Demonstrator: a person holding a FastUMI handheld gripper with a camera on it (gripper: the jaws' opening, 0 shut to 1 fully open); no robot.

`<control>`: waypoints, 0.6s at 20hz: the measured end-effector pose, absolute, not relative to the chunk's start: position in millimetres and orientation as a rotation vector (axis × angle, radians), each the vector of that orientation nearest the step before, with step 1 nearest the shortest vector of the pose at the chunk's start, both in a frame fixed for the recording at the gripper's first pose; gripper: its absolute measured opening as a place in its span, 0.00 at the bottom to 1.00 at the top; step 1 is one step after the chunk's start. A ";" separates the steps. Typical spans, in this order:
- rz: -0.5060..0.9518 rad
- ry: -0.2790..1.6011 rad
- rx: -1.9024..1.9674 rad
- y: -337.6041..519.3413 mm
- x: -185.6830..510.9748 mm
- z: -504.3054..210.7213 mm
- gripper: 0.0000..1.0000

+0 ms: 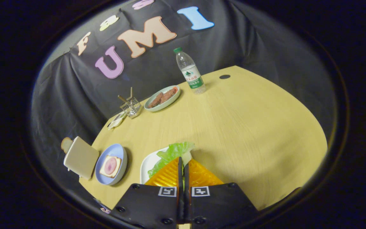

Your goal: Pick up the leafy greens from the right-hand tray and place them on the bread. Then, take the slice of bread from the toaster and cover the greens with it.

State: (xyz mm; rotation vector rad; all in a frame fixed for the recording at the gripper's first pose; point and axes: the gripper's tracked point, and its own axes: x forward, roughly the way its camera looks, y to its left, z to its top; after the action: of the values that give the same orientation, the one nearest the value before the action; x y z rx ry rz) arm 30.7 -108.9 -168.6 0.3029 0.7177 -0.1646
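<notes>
Across most of the view we've got the pale wooden table (233,127), with the dark cloth wall hung behind it. Down at the near edge sits our gripper (183,160), its two fingers brought together with only a thin slit between them, and their tips sit right at the leafy greens (173,152). The greens seem to be pinched there, but the fingers cover the contact spot, so we honestly can't tell how firm the hold is. The greens lie over the white tray (148,165), just ahead of the fingers and a bit to their left.

Left of that tray is the toaster (80,157), a boxy cream thing at the table's edge, with a slice of bread (65,144) poking up out of it. Between toaster and tray sits the blue plate (121,151), holding the bread (109,166) topped with a round pink slice of ham (110,165).

Well beyond the fingers, near the wall: a pale green plate of sausages (162,98), a clear water bottle (190,71) standing upright beside it, a small wire rack (131,106), and a little dish (117,121) just next to that.
</notes>
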 end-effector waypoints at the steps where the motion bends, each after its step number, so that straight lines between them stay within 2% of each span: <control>1: -0.155 0.700 0.303 -103.9 30.5 -163.9 0.03; 12: -0.005 0.548 0.381 -26.6 40.8 -111.2 0.03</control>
State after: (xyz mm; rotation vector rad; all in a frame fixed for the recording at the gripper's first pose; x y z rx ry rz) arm 40.8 -26.6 -111.2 0.3807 0.5480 -0.0050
